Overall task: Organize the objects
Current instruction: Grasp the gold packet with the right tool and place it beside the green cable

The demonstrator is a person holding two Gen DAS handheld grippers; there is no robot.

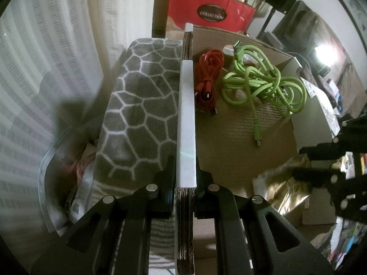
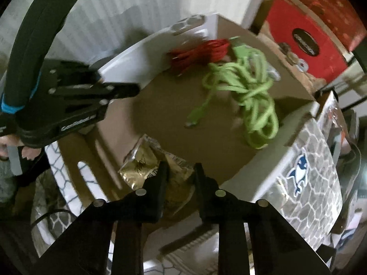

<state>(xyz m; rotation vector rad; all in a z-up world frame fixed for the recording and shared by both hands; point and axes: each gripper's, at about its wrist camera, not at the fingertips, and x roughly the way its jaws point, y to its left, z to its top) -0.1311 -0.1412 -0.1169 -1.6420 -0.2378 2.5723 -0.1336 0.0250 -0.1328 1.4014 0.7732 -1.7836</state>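
An open cardboard box point(image 1: 229, 137) holds a coiled red cable point(image 1: 207, 75) and a tangled green cable point(image 1: 263, 84) at its far end. My left gripper point(image 1: 185, 171) is shut on the box's white-taped side wall point(image 1: 187, 114). In the right wrist view my right gripper point(image 2: 180, 174) points down into the box, shut on a crumpled gold foil packet point(image 2: 137, 165) that rests near the box floor point(image 2: 172, 105). The green cable point(image 2: 252, 91) and red cable point(image 2: 201, 52) lie beyond it. The left gripper point(image 2: 128, 90) shows at the left wall.
The box's outside carries a grey stone pattern point(image 1: 142, 103) with a whale sticker point(image 2: 298, 174). A red bag marked COLLECTION point(image 1: 211, 11) stands behind the box. A white curtain point(image 1: 45, 68) hangs at left, above a clear plastic bag of items point(image 1: 68, 183).
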